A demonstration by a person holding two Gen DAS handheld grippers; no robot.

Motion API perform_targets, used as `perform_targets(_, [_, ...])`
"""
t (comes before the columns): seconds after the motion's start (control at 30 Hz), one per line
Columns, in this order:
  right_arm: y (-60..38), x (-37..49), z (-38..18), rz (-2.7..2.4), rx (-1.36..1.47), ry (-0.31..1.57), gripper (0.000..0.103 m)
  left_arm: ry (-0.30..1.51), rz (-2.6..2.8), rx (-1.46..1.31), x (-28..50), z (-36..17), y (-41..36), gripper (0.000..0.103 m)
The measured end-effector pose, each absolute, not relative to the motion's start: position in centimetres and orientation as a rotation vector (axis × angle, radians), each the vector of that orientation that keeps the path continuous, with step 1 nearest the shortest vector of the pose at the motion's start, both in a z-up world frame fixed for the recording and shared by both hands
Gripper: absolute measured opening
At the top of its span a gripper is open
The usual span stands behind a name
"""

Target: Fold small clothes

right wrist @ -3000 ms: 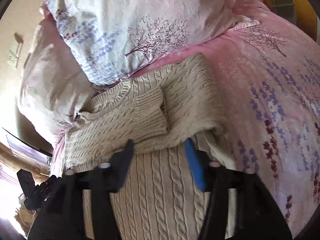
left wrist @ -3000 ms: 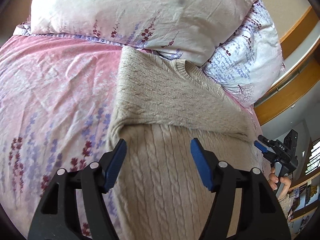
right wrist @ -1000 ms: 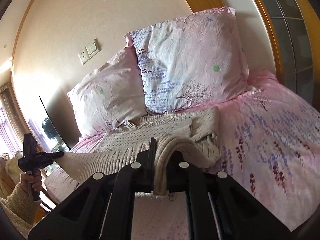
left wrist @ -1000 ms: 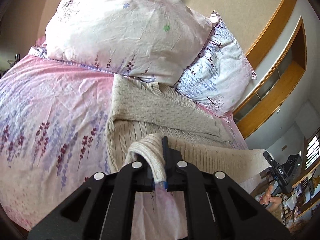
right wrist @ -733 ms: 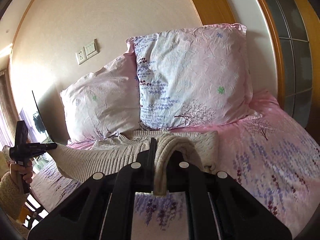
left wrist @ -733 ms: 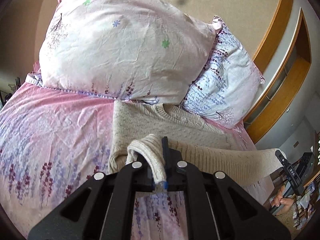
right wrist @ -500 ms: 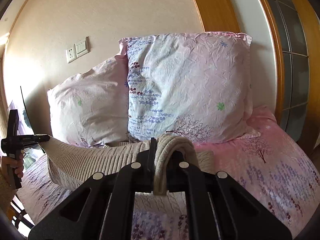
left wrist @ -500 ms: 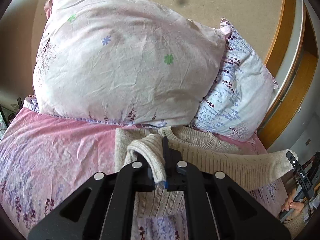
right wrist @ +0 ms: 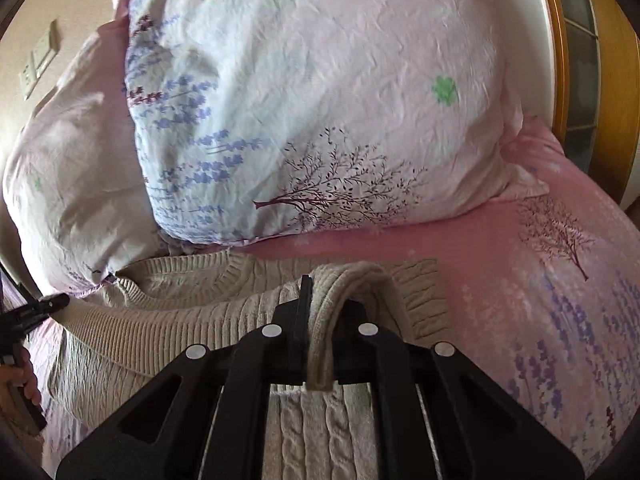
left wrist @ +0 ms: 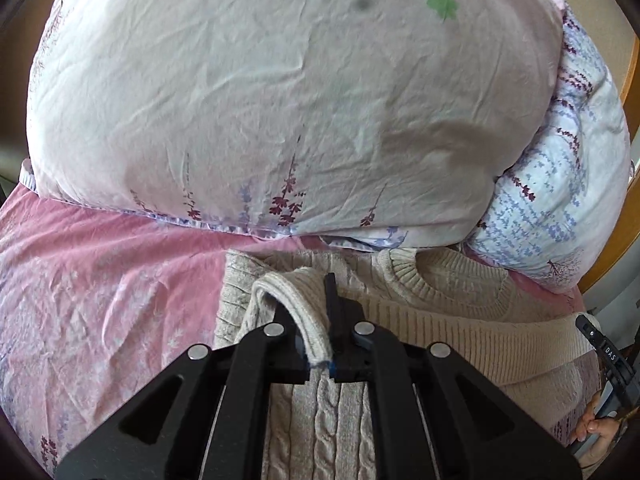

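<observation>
We see a pink bed with two pillows at its head, and a beige sweater lying just below them, its collar nearly against the pillows. Our left gripper is clamped on one corner of the sweater's hem, and our right gripper pinches the other corner, the hem stretched between them, seemingly above the sweater's chest.

You worked over a bed w/ pink floral sheet, creased. Two pillows leaned at the head end, side by side, touching. Beige cable-knit sweater lay directly on the sheet, collar just beside the pillows, partly doubled over itself.
</observation>
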State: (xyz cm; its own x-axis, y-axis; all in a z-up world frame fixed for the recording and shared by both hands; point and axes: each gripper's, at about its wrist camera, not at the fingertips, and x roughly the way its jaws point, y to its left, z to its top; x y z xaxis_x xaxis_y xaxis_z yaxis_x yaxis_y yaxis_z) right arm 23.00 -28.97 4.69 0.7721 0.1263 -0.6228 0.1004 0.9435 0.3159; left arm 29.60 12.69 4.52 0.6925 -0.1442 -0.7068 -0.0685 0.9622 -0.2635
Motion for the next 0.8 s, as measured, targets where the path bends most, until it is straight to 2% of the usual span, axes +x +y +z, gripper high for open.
perform_targets(0.17, [-30.0,25.2,3.3,-0.028,0.458,0.783,0.009,0.861,-0.038,-0.319,31.2,2.7,12.7,0.006])
perform_targets(0.27, [-30.3,26.4,2.5,-0.028,0.532,0.837,0.022,0.874,-0.032,-0.332,31.6,2.3,12.8,0.01])
perform_targets(0.3, [-30.4,26.6,2.2,-0.015,0.566,0.848,0.034,0.875,-0.036,-0.334,31.6,2.3,12.8,0.014])
perform_targets(0.33, [-30.5,26.8,2.1,-0.004,0.595,0.85,0.04,0.879,-0.046,-0.341,31.7,2.4,12.7,0.018])
perform_targets(0.4, [-30.4,27.1,2.3,0.001,0.601,0.842,0.046,0.876,-0.075,-0.362,31.7,2.7,12.7,0.044])
perform_targets(0.43, [-30.3,27.1,2.6,0.009,0.6,0.83,0.05,0.867,-0.084,-0.366,31.6,3.0,12.7,0.05])
perform_targets(0.47, [-30.3,27.1,2.9,0.018,0.602,0.818,0.051,0.856,-0.083,-0.361,31.4,3.4,12.6,0.055])
perform_targets(0.7, [-32.2,23.6,5.2,0.004,0.561,0.761,0.05,0.859,-0.144,-0.4,28.6,4.7,15.0,0.056])
perform_targets(0.77, [-33.2,22.0,5.3,-0.022,0.524,0.761,0.046,0.877,-0.156,-0.415,27.4,4.4,16.4,0.056])
perform_targets(0.8, [-33.7,21.1,5.2,-0.027,0.509,0.767,0.041,0.886,-0.164,-0.416,26.9,4.1,16.8,0.054])
